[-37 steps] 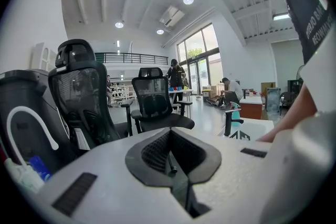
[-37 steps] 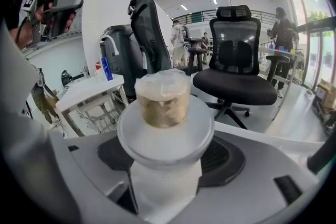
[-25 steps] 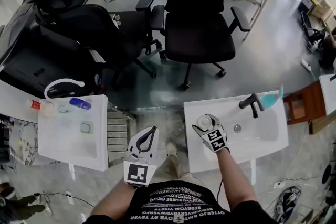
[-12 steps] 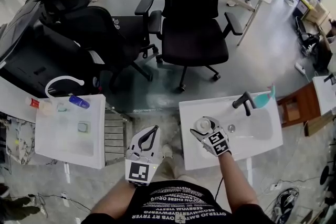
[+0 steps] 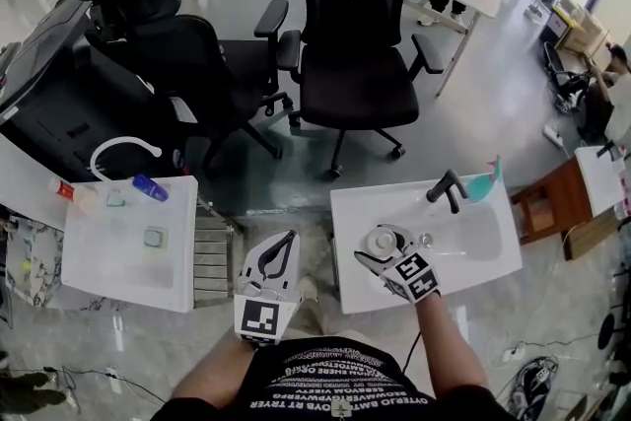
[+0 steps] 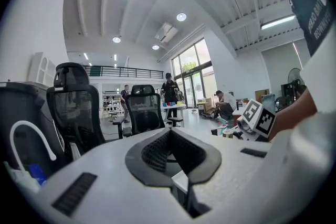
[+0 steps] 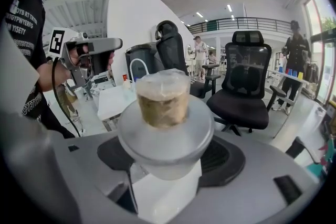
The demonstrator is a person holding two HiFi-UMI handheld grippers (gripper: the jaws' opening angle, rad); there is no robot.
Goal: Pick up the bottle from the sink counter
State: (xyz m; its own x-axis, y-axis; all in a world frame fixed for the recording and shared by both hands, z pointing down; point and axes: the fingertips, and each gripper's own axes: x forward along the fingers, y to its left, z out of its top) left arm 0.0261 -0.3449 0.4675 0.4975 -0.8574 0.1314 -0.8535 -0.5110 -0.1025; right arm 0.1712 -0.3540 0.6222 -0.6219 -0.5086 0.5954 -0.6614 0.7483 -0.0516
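A white bottle [image 5: 380, 238] with a wide collar and a clear cap over brownish contents [image 7: 164, 98] stands upright between the jaws of my right gripper [image 5: 383, 247], which is shut on it. It is over the left part of the white sink counter [image 5: 347, 208], beside the basin [image 5: 463, 240]. I cannot tell if its base touches the counter. My left gripper [image 5: 280, 249] hangs in the gap between the two counters with its jaws together and nothing in them. In the left gripper view its fingertips [image 6: 170, 140] meet in a point.
A black faucet [image 5: 446, 185] and a teal item [image 5: 481, 182] stand at the sink's far edge. A second white counter [image 5: 116, 256] at the left holds a blue bottle [image 5: 150, 187] and small items. Black office chairs [image 5: 360, 44] stand beyond.
My right gripper, still holding the bottle, has shifted slightly right along the counter toward the basin. The left gripper has stayed in the gap between the counters.
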